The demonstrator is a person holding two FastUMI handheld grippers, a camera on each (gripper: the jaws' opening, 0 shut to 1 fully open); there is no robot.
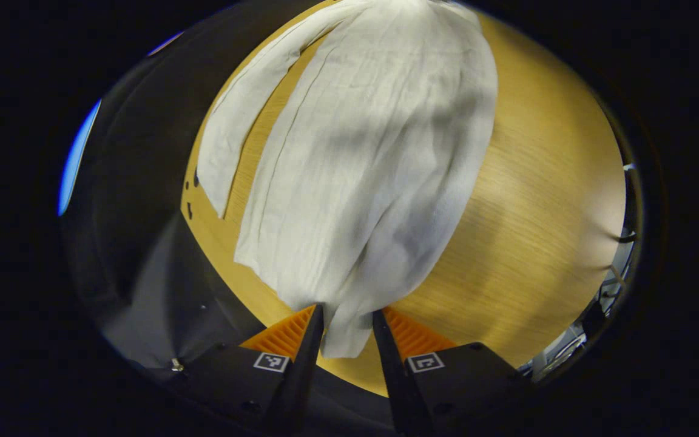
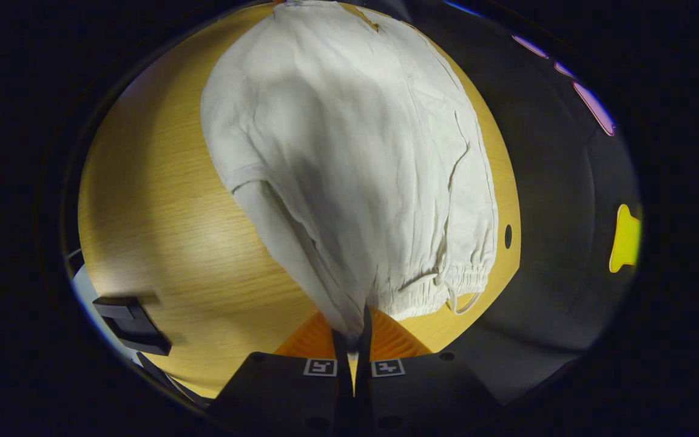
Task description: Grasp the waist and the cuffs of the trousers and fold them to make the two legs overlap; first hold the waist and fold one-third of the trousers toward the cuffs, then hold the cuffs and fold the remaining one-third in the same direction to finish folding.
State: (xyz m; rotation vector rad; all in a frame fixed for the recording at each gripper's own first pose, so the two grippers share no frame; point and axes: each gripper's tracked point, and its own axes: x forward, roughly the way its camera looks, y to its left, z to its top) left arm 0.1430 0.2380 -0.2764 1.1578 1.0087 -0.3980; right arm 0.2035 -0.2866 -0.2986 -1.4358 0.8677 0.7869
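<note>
White trousers (image 1: 361, 164) lie across the wooden table (image 1: 537, 212), stretching away ahead of both pairs of fingers. The left gripper (image 1: 347, 315) has a bunched leg end between its fingers, which stand a little apart – whether they pinch the cloth I cannot tell. The right gripper (image 2: 354, 325) is clenched on a fold of the trousers (image 2: 349, 158) by the elastic waist (image 2: 440, 288) – the waistband lies just right of its fingers

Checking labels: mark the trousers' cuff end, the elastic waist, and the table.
trousers (image 1: 374, 152), left gripper view, on the upper leg's cloth near the cuff end
elastic waist (image 2: 440, 288), right gripper view, on the gathered band
table (image 2: 161, 200), right gripper view, on bare wood
</note>
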